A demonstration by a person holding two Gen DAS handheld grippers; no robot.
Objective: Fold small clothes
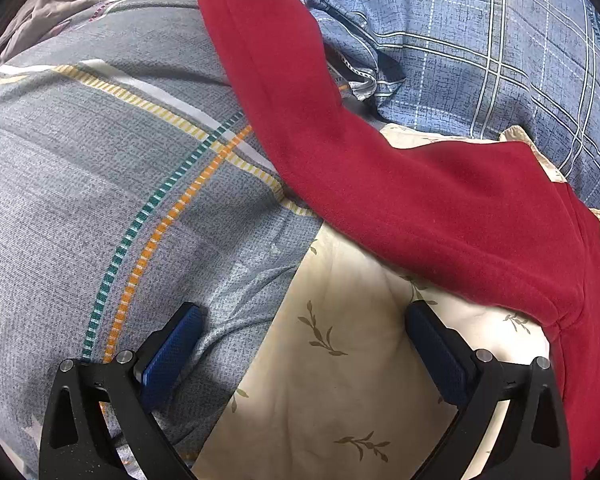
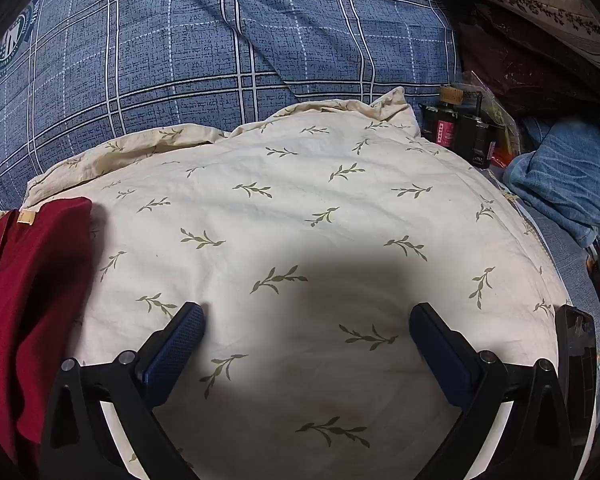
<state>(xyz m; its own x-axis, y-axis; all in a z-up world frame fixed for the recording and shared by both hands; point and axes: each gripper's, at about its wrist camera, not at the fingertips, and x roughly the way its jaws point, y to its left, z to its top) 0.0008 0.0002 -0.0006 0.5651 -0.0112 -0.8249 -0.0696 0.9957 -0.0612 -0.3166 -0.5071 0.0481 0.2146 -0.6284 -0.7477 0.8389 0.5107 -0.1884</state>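
Both wrist views look steeply down, close over bedding. Left view faces grey striped cover [image 1: 100, 184]; right faces cream leaf-print pillow [image 2: 300, 208]. Shared: pillow, red garment [image 1: 420, 208], blue plaid quilt [image 2: 220, 40].

Home bedroom, plaid quilt [image 2: 220, 40], leaf-print pillow [image 2: 300, 200]

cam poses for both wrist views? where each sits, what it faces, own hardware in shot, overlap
Left wrist: on the left tool, angled down at the red garment and grey plaid bedding; both its fingers show, open.
Right wrist: on the right tool, angled down at the cream leaf-print pillow; both fingers show, open.
Shared: red garment, pillow, blue plaid bedding.
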